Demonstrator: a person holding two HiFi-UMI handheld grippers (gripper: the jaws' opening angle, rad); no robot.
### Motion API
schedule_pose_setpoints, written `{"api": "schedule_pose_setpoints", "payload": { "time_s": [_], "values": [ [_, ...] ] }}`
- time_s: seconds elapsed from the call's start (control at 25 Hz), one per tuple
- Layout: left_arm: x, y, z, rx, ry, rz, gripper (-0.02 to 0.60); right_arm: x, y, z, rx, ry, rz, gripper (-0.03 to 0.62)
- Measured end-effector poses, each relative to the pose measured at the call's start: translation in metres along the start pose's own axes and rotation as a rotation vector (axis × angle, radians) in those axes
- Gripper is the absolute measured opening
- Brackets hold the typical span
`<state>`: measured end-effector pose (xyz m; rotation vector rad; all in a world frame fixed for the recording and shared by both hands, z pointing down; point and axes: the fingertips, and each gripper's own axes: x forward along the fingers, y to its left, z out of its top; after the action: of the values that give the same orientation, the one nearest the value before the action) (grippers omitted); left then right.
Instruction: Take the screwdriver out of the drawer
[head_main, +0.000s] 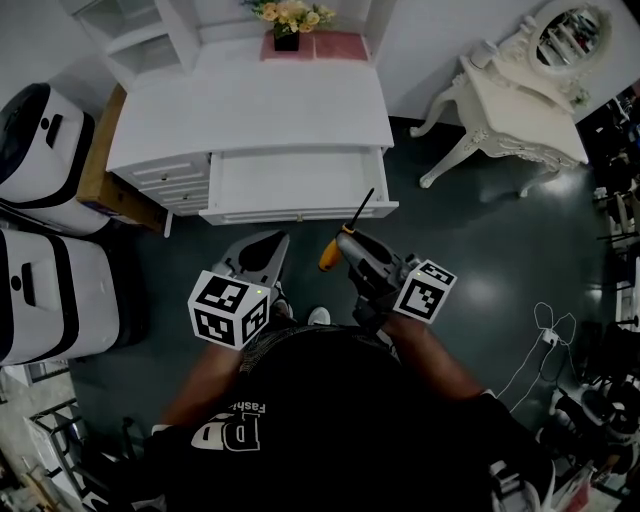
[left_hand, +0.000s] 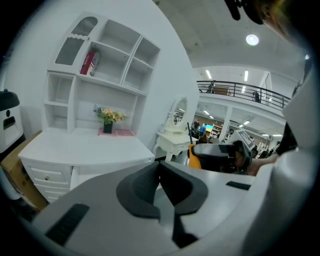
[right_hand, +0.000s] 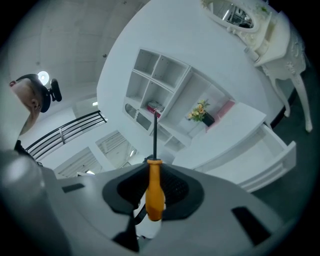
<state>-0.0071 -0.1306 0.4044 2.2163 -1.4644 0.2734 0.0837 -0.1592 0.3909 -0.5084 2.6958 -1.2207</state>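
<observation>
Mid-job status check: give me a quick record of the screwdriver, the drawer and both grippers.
screwdriver: orange handle clamped between the right jaws, shaft pointing towards the drawer
right gripper: shut on the screwdriver
left gripper: jaws together, holding nothing
drawer: open, nothing visible inside
task: screwdriver looks to be out of the drawer

Floor (head_main: 470, 290): dark grey-green, glossy, lamp glare to the right of the right hand-held gripper (head_main: 347, 240). White worktop (head_main: 250, 110) ahead of it; white open-shelf hutch (left_hand: 100, 75) at the back, flower pot (head_main: 288, 25) beside a pink mat (head_main: 330, 45). Ornate white dressing table (head_main: 520, 100) with oval mirror (head_main: 572, 35), ahead-right. Two white-and-black units (head_main: 40, 130) left of the left hand-held gripper (head_main: 268, 245). Walls white. Railed upper gallery (left_hand: 235, 89); round ceiling lamp (left_hand: 252, 39) lit.
</observation>
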Motion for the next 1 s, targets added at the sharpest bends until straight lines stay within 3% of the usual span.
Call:
{"api": "schedule_pose_setpoints", "payload": {
  "time_s": [0.44,1.0],
  "values": [
    [-0.009,-0.028,-0.010,0.024,-0.003,-0.002,0.014,-0.025,0.005,-0.008,-0.001,-0.010,0.003,0.075],
    [-0.006,-0.029,-0.007,0.028,-0.009,-0.003,0.014,-0.025,0.005,-0.004,-0.012,-0.009,0.003,0.075]
  ]
}}
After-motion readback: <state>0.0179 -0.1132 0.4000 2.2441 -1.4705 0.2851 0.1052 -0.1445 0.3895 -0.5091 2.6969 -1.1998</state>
